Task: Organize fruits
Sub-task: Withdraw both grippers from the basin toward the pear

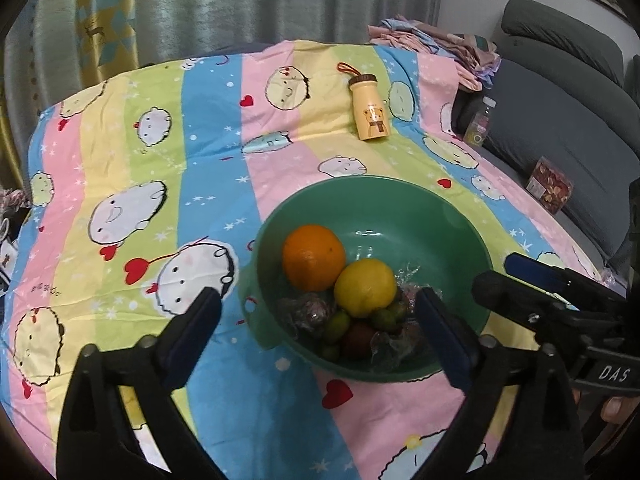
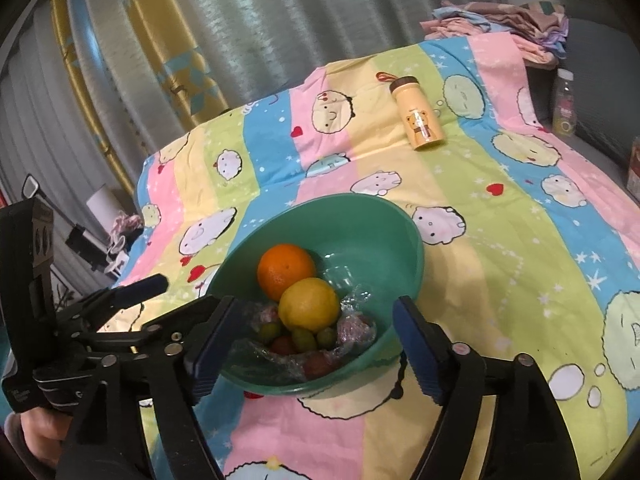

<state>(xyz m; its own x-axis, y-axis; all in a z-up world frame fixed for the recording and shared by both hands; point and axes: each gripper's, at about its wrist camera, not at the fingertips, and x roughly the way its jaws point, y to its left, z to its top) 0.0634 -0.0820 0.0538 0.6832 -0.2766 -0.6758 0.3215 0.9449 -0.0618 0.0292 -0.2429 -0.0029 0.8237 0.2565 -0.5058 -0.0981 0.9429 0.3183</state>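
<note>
A green bowl [image 1: 360, 184] [image 2: 340, 200] sits on the cartoon-print cloth. It holds an orange [image 1: 314, 256] [image 2: 286, 270], a lemon [image 1: 366, 286] [image 2: 310, 304], small green fruits [image 1: 336, 330] [image 2: 304, 338], a red fruit [image 1: 356, 340] [image 2: 282, 344] and crumpled clear wrap. My left gripper [image 1: 316, 300] is open above the bowl's near left side, with nothing between its fingers. My right gripper [image 2: 316, 308] is open too, its fingers standing either side of the bowl's near part without touching the fruit. Each gripper shows at the edge of the other's view.
A yellow bear bottle [image 1: 370, 114] [image 2: 420, 120] lies on the cloth behind the bowl. A grey sofa [image 1: 560, 120] at the right carries a clear bottle [image 1: 480, 120] [image 2: 564, 104] and a patterned box [image 1: 550, 188]. Folded clothes [image 1: 436, 40] [image 2: 500, 20] lie at the back right, before curtains.
</note>
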